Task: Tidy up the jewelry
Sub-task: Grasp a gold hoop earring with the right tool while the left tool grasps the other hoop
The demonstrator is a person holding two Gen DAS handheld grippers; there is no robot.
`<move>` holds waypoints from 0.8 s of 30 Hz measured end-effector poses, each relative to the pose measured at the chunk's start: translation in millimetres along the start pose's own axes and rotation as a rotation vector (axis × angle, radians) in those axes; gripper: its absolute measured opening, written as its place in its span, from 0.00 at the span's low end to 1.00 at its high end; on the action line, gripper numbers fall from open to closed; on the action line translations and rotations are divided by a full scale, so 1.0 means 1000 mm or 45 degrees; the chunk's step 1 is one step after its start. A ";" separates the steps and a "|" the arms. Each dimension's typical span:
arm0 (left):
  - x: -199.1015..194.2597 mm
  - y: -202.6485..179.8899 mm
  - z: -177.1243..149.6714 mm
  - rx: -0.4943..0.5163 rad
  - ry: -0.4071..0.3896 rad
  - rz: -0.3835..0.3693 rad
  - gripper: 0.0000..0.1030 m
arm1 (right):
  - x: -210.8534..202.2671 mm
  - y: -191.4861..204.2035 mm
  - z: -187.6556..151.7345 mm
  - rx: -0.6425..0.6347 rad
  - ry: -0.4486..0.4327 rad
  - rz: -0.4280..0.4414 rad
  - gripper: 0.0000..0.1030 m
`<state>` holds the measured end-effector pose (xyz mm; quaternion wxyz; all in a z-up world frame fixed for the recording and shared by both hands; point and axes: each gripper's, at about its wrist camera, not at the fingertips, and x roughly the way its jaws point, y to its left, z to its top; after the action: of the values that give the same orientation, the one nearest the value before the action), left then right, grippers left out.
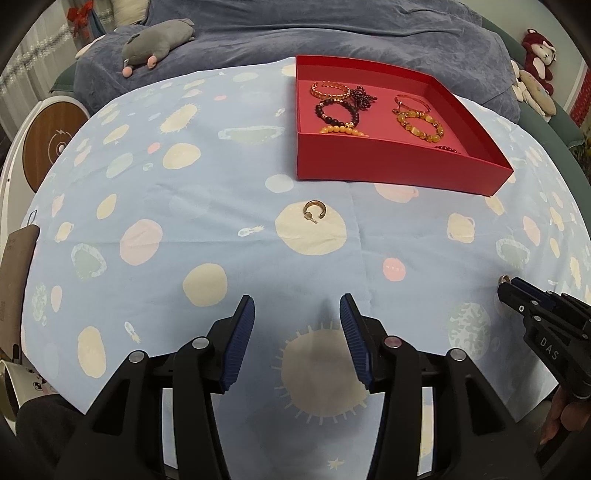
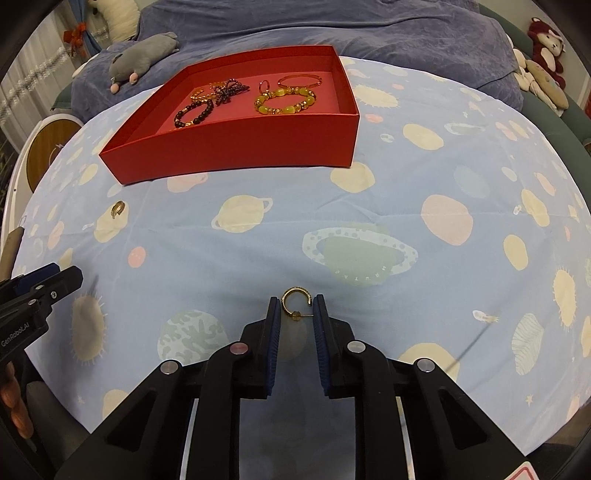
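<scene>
A red box [image 1: 388, 166] [image 2: 229, 147] stands at the far side of the planet-print cloth and holds several bead bracelets and bangles. My right gripper [image 2: 295, 304] [image 1: 505, 284] is low over the near cloth. Its blue pads [image 2: 274, 321] are shut on a gold hoop earring [image 2: 295, 289], whose ring sticks out past the tips. A second gold hoop earring [image 1: 314, 210] [image 2: 118, 208] lies loose on the cloth, in front of the box. My left gripper [image 1: 297, 314] [image 2: 70, 277] hovers open short of it, with nothing between its fingers.
A blue blanket [image 1: 332, 33] with a grey plush toy [image 1: 155, 40] lies behind the cloth. Red and cream plush toys [image 2: 546, 44] sit at the far right. A round wooden-faced device [image 1: 51, 144] stands to the left. A brown flat object [image 1: 14, 280] lies at the left edge.
</scene>
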<state>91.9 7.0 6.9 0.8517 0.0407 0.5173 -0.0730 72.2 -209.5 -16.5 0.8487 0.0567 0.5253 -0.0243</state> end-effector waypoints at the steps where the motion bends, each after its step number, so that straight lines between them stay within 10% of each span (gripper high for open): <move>1: 0.001 0.000 0.000 -0.002 0.001 0.001 0.45 | 0.000 0.000 0.000 -0.003 -0.001 -0.002 0.16; 24: 0.046 0.003 0.054 -0.099 0.016 -0.071 0.44 | 0.000 0.005 0.020 0.033 -0.025 0.085 0.15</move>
<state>160.7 -1.6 -9.4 0.8469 -0.0063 0.5262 -0.0761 90.2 -207.3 -7.4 0.8533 0.0848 0.5145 -0.0034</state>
